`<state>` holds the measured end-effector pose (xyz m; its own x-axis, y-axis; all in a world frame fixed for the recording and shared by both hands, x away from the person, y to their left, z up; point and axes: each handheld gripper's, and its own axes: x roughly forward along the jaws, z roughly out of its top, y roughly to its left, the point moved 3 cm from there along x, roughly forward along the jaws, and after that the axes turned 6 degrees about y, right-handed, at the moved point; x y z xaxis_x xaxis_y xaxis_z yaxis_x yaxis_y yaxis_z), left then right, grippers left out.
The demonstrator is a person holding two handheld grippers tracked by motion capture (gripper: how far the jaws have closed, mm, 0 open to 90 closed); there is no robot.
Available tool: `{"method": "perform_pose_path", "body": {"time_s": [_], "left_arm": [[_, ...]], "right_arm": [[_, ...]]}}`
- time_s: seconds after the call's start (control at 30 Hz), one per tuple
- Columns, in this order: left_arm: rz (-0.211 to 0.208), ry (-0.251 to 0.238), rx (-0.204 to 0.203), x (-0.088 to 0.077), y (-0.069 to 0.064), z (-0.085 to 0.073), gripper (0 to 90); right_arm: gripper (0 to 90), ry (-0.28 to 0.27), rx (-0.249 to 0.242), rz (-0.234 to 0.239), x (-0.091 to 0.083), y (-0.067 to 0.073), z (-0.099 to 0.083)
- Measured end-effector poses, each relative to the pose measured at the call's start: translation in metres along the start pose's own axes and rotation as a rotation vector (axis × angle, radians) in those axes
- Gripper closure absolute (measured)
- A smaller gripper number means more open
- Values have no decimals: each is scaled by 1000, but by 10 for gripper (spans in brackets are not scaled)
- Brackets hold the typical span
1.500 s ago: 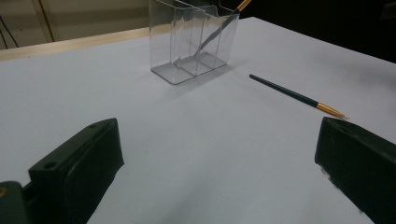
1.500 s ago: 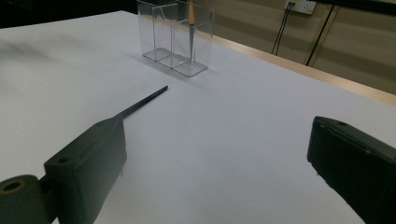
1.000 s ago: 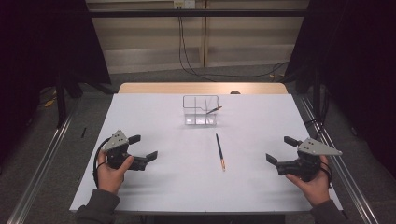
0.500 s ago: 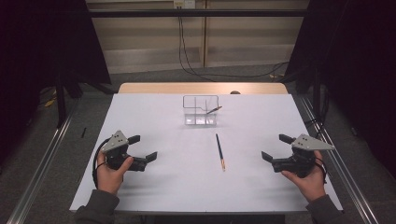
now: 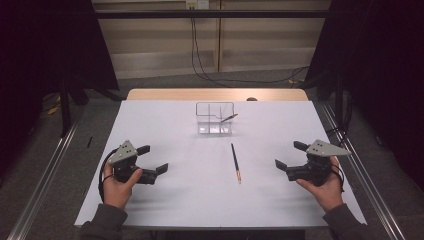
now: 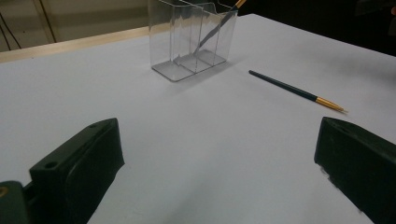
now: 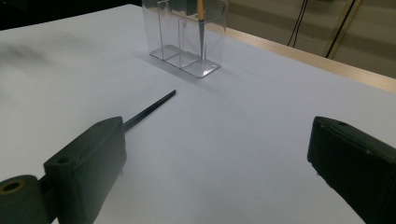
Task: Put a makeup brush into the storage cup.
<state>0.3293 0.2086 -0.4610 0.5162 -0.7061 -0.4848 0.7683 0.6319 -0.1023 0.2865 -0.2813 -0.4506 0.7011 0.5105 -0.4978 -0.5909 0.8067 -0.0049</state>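
Observation:
A clear plastic holder (image 5: 214,119) with compartments stands at the middle back of the white table (image 5: 165,200). One dark pencil with a gold end (image 5: 229,118) leans in its right compartment. Another dark pencil (image 5: 235,162) lies flat on the table in front of the holder, gold end toward me. My left gripper (image 5: 152,160) rests open at the left, well away from the pencil. My right gripper (image 5: 289,155) is open at the right, jaws toward the lying pencil (image 7: 149,110). In the left gripper view the holder (image 6: 191,37) and lying pencil (image 6: 296,91) sit ahead.
A wooden strip (image 5: 215,94) runs along the table's far edge. Metal rails (image 5: 40,190) flank the table on both sides. Cables (image 5: 200,55) hang behind the table.
My right gripper has moved a little left, toward the lying pencil. The left gripper has stayed put.

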Motion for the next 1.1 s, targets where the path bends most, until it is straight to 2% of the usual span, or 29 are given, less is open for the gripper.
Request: {"method": "perform_pose_path", "body": {"time_s": [0.03, 0.07, 0.2, 0.3, 0.33, 0.47, 0.53, 0.63, 0.67, 0.97, 1.0, 1.03, 1.1], "left_arm": [[3, 0, -1, 0, 0, 0, 8], [-21, -8, 3, 1, -1, 0, 8], [8, -2, 4, -1, -1, 1, 8], [-15, -16, -2, -2, -1, 1, 8], [-2, -10, -3, -2, -1, 1, 8], [-15, -5, 9, -1, -1, 0, 8], [3, -3, 4, -1, -2, 0, 8], [-1, -2, 9, -1, -1, 0, 8], [-18, -9, 7, -1, -1, 0, 8], [-28, -13, 1, 0, -2, 0, 8], [-6, -7, -1, 0, -2, 0, 8], [-19, -10, 2, 0, -2, 0, 8], [-2, -5, 1, 0, -2, 0, 9]], "right_arm": [[40, -1, 0, 1, 1, 0, 0], [40, 2, 1, -2, 1, 0, 1], [40, 13, -2, 5, 5, 1, 3], [40, 18, -5, 13, 9, 4, 4], [40, 21, -4, 12, 10, 4, 4], [39, 23, -8, 25, 14, 6, 6], [39, 33, -7, 21, 16, 7, 6], [39, 38, -3, 25, 19, 8, 7], [38, 41, -6, 27, 20, 8, 7], [37, 48, -7, 41, 29, 12, 12], [37, 47, -13, 42, 30, 13, 13], [37, 46, -9, 44, 31, 14, 15], [37, 39, -11, 46, 33, 15, 17]]}}
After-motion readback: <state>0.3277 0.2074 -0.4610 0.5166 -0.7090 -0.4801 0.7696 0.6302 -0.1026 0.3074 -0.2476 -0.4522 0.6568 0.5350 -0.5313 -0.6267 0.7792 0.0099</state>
